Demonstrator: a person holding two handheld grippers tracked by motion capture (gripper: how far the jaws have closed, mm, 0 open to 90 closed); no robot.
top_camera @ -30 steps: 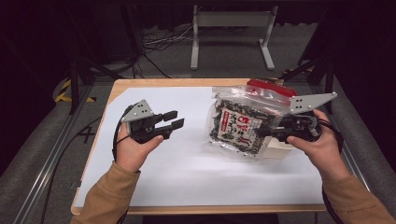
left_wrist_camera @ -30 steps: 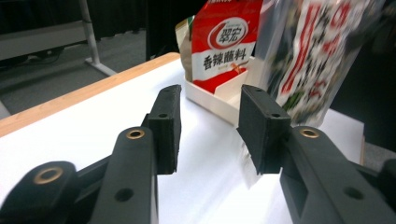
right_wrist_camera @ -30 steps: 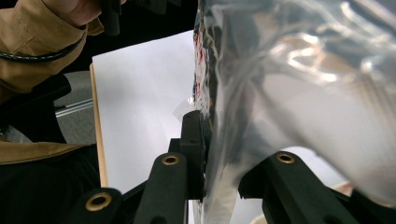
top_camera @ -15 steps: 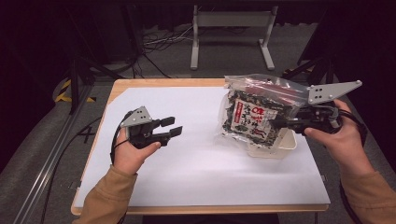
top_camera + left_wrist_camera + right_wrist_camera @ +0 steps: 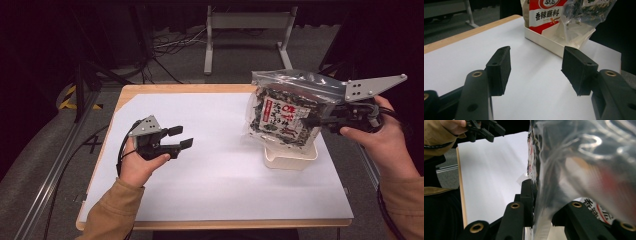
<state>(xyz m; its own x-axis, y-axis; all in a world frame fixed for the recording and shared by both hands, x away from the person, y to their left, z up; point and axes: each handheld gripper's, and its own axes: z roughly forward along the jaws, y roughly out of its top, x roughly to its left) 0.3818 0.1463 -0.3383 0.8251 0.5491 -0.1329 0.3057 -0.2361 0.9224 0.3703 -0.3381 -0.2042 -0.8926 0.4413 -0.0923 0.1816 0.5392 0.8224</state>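
Observation:
My right gripper (image 5: 311,121) is shut on the edge of a clear zip bag (image 5: 284,107) of dark dried flakes and holds it upright over a white tray (image 5: 290,159). In the right gripper view its jaws pinch the bag's plastic (image 5: 579,157) at the gripper (image 5: 541,195). A red and white printed packet (image 5: 546,12) stands at the tray (image 5: 544,37) beside the bag (image 5: 584,15). My left gripper (image 5: 181,137) hovers at the left over the white sheet. Its jaws have just been opening, with nothing between them (image 5: 536,67).
A white sheet (image 5: 220,165) covers most of the wooden table (image 5: 150,90). The tray sits near the table's right edge. A metal stand (image 5: 247,22) and cables lie on the floor beyond. The left gripper (image 5: 484,128) appears far off in the right gripper view.
The right gripper has lifted the bag up and to the right, so it now hangs upright over the tray. The left gripper's jaws have spread wider while that hand stayed in place.

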